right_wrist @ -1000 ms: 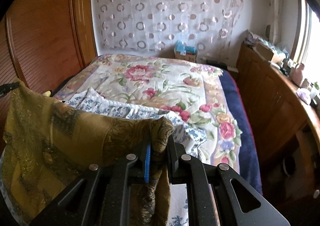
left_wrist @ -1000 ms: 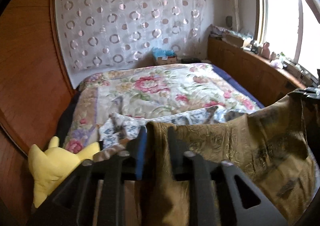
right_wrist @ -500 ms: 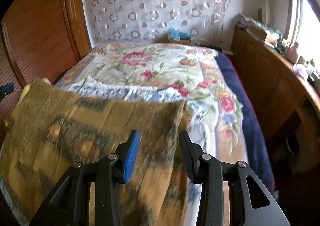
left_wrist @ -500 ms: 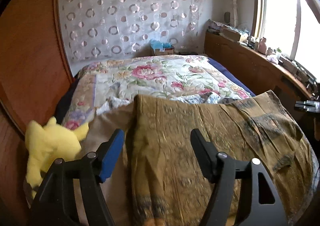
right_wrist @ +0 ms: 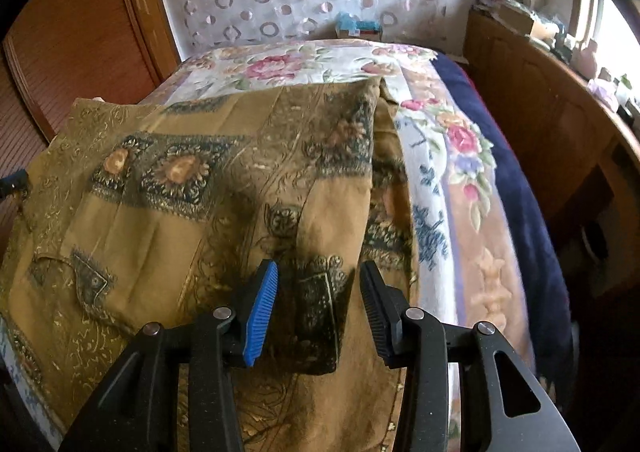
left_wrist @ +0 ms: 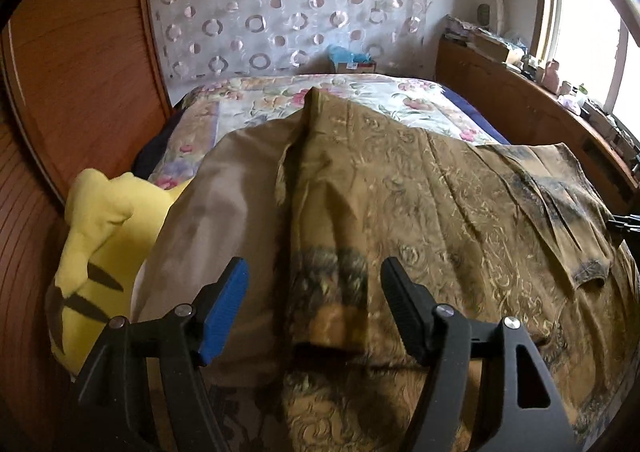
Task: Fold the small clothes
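A mustard-gold patterned garment [left_wrist: 420,204] lies spread on the bed, its plain tan underside [left_wrist: 224,212] turned up at the left. It also fills the right wrist view [right_wrist: 208,192], with dark ornamental bands. My left gripper [left_wrist: 314,284] is open and empty just above the garment's near left edge. My right gripper [right_wrist: 318,286] is open and empty above the near right edge. Each gripper's tip shows at the other view's side edge.
The bed has a floral quilt [right_wrist: 304,64] and a navy blanket [right_wrist: 516,180] along its right side. A yellow plush toy [left_wrist: 100,232] lies at the left. Wooden wall panels [left_wrist: 80,72] stand left, a wooden cabinet [right_wrist: 540,100] right. A blue-and-white floral cloth [right_wrist: 428,228] shows under the garment.
Both grippers opened and let go of the garment. It dropped from being held up to lying spread on the bed. Both grippers drew back toward its near edge.
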Available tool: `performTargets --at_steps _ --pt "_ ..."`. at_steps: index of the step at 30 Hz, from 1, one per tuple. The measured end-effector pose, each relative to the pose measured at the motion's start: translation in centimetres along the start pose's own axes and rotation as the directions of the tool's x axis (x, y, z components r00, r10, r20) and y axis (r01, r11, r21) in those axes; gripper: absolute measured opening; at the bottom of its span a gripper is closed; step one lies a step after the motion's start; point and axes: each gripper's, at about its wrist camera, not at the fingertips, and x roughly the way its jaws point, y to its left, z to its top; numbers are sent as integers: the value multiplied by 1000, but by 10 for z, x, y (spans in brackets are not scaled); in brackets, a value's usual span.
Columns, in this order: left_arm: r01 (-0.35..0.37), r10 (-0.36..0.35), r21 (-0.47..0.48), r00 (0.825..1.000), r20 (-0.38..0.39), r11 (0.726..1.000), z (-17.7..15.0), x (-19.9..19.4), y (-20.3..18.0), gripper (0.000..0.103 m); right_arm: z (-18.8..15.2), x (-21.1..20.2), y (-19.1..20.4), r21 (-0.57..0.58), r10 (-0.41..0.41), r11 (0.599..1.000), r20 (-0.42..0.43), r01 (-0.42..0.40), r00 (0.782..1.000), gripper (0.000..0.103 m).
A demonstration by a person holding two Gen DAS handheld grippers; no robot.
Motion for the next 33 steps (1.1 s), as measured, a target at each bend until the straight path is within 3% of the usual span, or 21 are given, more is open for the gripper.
performTargets --at_steps 3,8,10,33 --pt "6 -6 -9 1000 6 1000 -4 -4 -1 70 0 4 3 -7 -8 1000 -1 8 1000 44" --pt "13 -13 -34 1000 8 999 -10 -8 6 41 3 8 9 -29 -22 999 -2 22 1000 44" --pt "24 -24 -45 1000 12 999 -12 -9 7 36 4 11 11 -33 -27 999 -4 27 1000 44" --pt "39 -40 -31 999 -12 999 -20 -5 1 34 -4 15 13 -35 -24 999 -5 24 1000 44"
